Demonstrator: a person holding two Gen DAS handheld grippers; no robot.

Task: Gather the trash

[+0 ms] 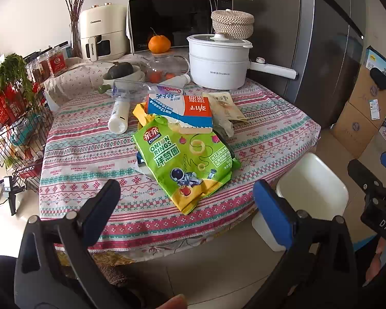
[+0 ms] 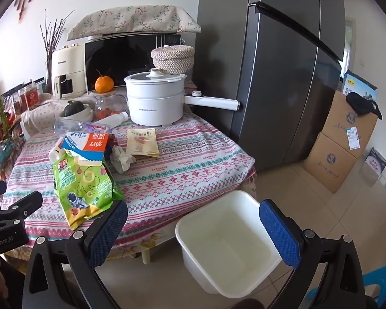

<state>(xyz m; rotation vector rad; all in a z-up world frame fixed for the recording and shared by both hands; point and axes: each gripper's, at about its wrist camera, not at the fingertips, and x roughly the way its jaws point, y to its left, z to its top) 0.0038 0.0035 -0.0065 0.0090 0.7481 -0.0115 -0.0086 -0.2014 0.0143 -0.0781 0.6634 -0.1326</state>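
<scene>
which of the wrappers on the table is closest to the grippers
The green onion rings bag, at the near end of the pile. The blue and orange carton lies behind it, partly on top of it, and the beige pouch is farther back, toward the white pot.

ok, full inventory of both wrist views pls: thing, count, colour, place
snack bag: 1, green, table front
carton: 1, blue-orange-white, flattened, behind snack bag
pouch: 1, beige, table centre
tissue: 1, white, crumpled, beside carton
bottles: 2 white, 1 clear, lying behind carton
bin: 1, white, empty, floor by table
table: 1, patterned cloth
pot: 1, white, table back
basket: 1, woven, behind pot
orange: 1, on glass jar
microwave: 1, black, rear
air fryer: 1, cream, rear left
fridge: 1, grey, right
boxes: 2, cardboard, stacked, floor
left gripper: open, empty
right gripper: open, empty
</scene>
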